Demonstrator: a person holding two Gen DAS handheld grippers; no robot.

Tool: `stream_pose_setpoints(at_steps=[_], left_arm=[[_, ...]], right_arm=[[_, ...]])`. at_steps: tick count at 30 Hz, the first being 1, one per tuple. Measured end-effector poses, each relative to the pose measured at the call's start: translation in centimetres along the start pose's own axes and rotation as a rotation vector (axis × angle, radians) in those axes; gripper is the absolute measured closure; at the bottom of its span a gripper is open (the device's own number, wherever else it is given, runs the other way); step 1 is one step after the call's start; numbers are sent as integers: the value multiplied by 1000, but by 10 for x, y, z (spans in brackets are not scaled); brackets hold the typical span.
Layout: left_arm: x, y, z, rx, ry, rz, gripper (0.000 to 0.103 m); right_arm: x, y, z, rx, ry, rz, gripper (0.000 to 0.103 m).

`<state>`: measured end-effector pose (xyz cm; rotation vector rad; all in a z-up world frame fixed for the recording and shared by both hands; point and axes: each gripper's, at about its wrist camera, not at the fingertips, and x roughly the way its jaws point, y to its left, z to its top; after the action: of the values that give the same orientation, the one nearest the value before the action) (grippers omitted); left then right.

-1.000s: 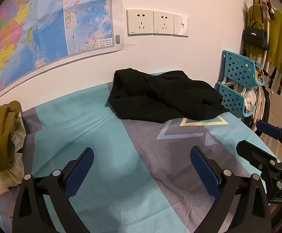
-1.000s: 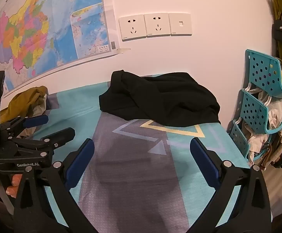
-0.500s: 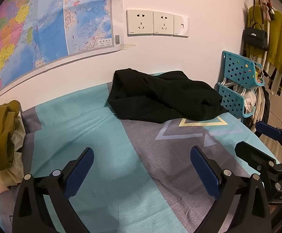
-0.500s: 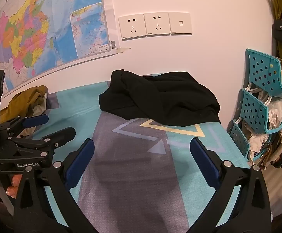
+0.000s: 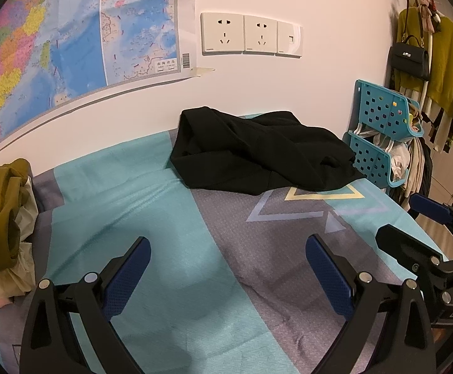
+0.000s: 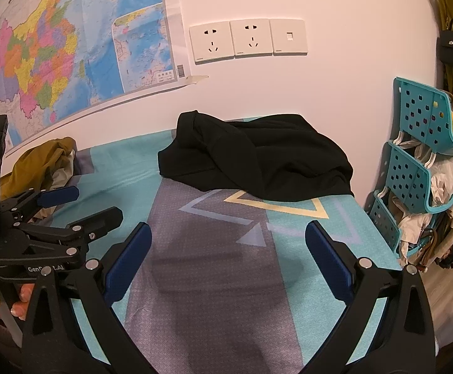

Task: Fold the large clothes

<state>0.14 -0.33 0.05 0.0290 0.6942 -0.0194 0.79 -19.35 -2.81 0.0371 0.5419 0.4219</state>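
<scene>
Teal rack of perforated baskets by the wall, right of the bed; three tiers visible from the right side, crammed with pale cloth and bags. One crumpled black garment sits at the far end of the bed against the wall, well clear of both tools. Left gripper and right gripper both hover low over the bedspread, side by side, jaws spread wide, holding nothing. An olive-and-cream clothes heap lies off left. Map and three wall plates above.
</scene>
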Motion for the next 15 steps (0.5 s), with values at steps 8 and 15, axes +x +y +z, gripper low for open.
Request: stream_pose_setpoints(at_steps=[8,15], left_arm=[[2,0,-1,0,2,-3,7],[3,0,-2,-1,4,-3,7]], right_arm=[[-1,-2,-1,1,1,-2,6],[1,-3,-1,-1,4,-4,6]])
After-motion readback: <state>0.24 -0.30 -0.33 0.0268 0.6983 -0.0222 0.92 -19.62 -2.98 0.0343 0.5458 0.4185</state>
